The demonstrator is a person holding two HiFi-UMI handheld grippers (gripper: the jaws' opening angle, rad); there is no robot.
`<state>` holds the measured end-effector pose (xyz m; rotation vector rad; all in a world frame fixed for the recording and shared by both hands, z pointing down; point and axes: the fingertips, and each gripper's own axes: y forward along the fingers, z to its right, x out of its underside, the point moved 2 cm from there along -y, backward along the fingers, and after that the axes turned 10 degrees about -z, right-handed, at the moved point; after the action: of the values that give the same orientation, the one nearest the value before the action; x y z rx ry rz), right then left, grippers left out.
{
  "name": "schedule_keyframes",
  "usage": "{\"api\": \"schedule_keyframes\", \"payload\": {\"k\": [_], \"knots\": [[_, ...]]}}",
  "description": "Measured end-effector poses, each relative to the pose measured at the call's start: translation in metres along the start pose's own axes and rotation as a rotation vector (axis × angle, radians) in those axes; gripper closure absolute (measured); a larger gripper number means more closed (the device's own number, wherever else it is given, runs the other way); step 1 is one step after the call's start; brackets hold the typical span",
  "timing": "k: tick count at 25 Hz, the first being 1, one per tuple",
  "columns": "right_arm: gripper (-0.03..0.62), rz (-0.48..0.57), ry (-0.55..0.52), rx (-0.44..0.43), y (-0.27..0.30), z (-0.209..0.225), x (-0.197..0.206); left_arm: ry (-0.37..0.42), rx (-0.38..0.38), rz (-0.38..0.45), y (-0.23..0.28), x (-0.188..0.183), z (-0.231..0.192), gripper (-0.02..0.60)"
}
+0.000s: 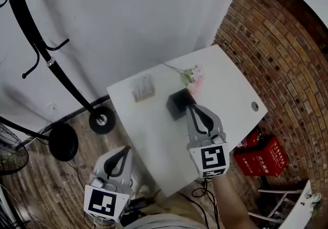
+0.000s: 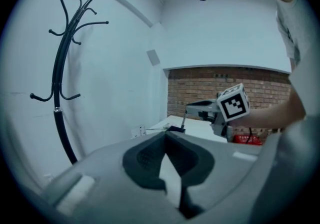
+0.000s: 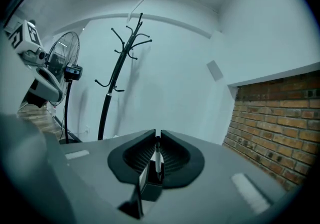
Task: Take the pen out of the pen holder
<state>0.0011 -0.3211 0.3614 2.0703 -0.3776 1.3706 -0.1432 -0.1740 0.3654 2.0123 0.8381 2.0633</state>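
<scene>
A black square pen holder (image 1: 178,104) stands near the middle of the white table (image 1: 225,89). In the right gripper view a white pen (image 3: 158,160) with a dark top stands upright in this holder (image 3: 150,185). My right gripper (image 1: 190,106) reaches over the holder, and its jaws (image 3: 157,135) are shut on the pen's top. The left gripper view shows the thin pen (image 2: 184,120) running from the right gripper's tip down into the holder (image 2: 175,129). My left gripper (image 1: 126,148) hangs off the table's near left corner, jaws (image 2: 167,134) shut on nothing.
Pink flowers (image 1: 192,77) lie behind the holder, and a small clear stand (image 1: 143,91) sits at the table's back left. A black coat rack (image 1: 51,64) and a fan (image 1: 10,153) stand on the left. At right are a brick wall (image 1: 277,54) and a red box (image 1: 259,157).
</scene>
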Motion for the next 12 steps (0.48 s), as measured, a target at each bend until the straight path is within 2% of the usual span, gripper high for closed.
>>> {"api": "schedule_keyframes", "payload": {"k": [12], "knots": [[0.562,0.079,0.096,0.076,-0.068,0.016,-0.02,0.063,0.106,0.05,-0.012,-0.011,0.03,0.589]]}}
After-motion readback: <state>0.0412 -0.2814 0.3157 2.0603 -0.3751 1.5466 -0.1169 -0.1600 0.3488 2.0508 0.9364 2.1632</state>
